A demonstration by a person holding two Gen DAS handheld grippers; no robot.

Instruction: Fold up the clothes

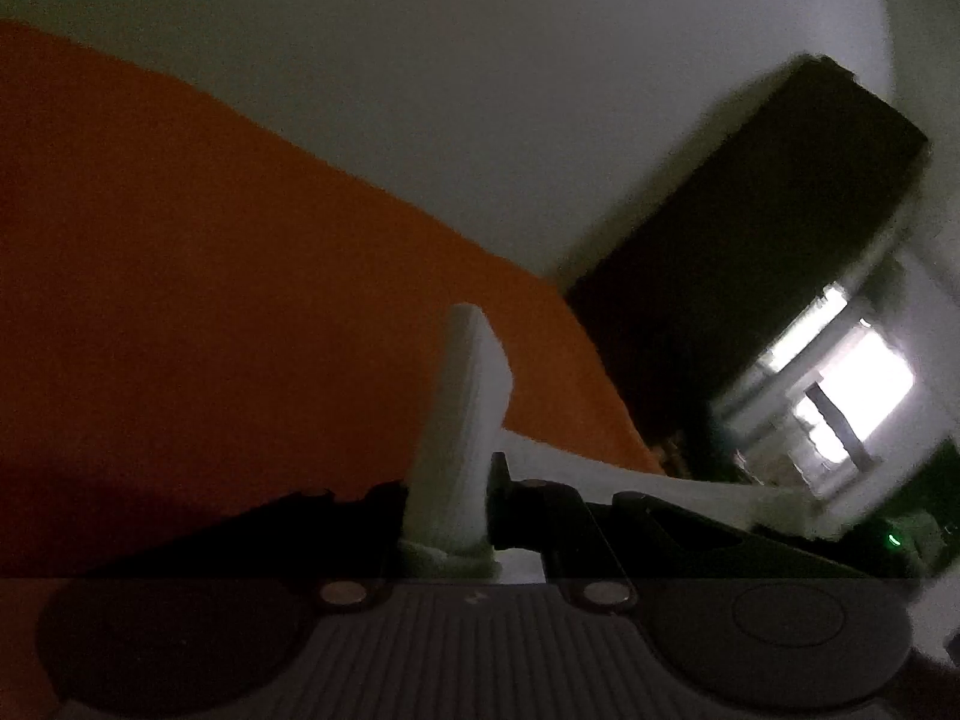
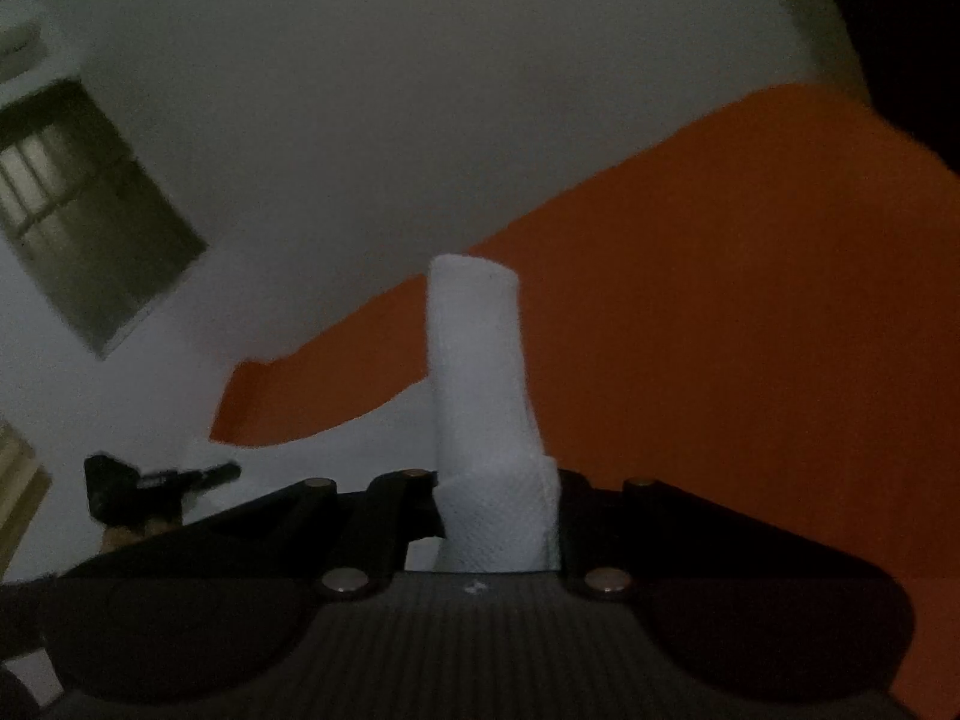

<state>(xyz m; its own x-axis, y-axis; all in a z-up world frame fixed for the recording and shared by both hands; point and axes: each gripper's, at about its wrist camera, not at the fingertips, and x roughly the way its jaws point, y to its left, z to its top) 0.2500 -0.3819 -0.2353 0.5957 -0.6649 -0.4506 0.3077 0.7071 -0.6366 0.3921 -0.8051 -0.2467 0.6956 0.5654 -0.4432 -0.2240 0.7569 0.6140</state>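
Between both raised tools hangs the plain orange cloth garment [image 1: 210,300], soft, light and limp. The left tool [image 1: 462,396] and right tool [image 2: 480,372], white-wrapped fingers nearly closed, each pinch its edge; corners seem the best hold.

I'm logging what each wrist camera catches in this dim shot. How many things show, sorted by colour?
Orange: 1, the orange garment, seen in both views.
White: 2, the padded left gripper and right gripper, each shut on the garment.
Dark: 2, a cabinet and a small black device.
Total: 5
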